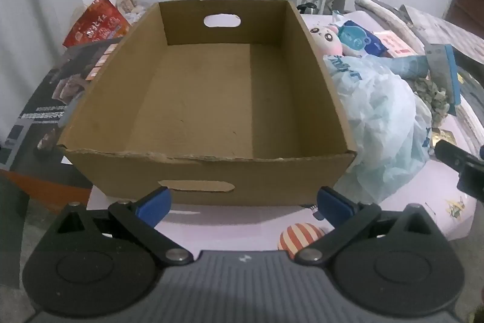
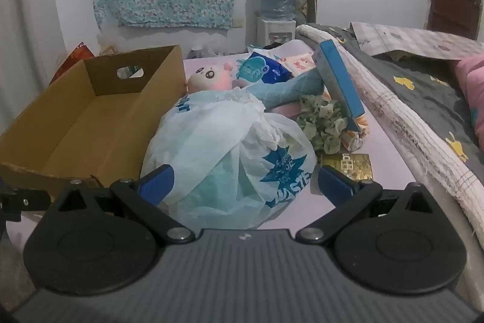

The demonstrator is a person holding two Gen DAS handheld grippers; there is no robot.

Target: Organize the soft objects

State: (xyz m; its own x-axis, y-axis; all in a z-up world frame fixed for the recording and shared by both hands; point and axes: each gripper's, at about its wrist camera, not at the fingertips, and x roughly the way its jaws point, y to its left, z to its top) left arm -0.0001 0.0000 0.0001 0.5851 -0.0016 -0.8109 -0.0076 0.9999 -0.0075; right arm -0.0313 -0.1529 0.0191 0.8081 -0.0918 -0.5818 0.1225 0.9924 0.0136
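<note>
Right wrist view: the right gripper [image 2: 245,186] stands wide, empty, with the bag [image 2: 230,153] just ahead between its jaws, long axis running away from them. Left gripper [image 1: 243,203], also wide and empty, faces the box [image 1: 208,99]; the bag lies off its right jaw.

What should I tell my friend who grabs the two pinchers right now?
Left gripper: open, holding nothing, aimed at the near wall of the cardboard box.
Right gripper: open, holding nothing; the tied white plastic bag sits just ahead of its fingers.
Things: the box sits on the pink sheet with nothing inside. To its right lie the bag, a plush doll, blue tissue packs and a green scrunchie.
Done: nothing packed yet.
Left: move the soft things into the box, probably the bag first.
</note>
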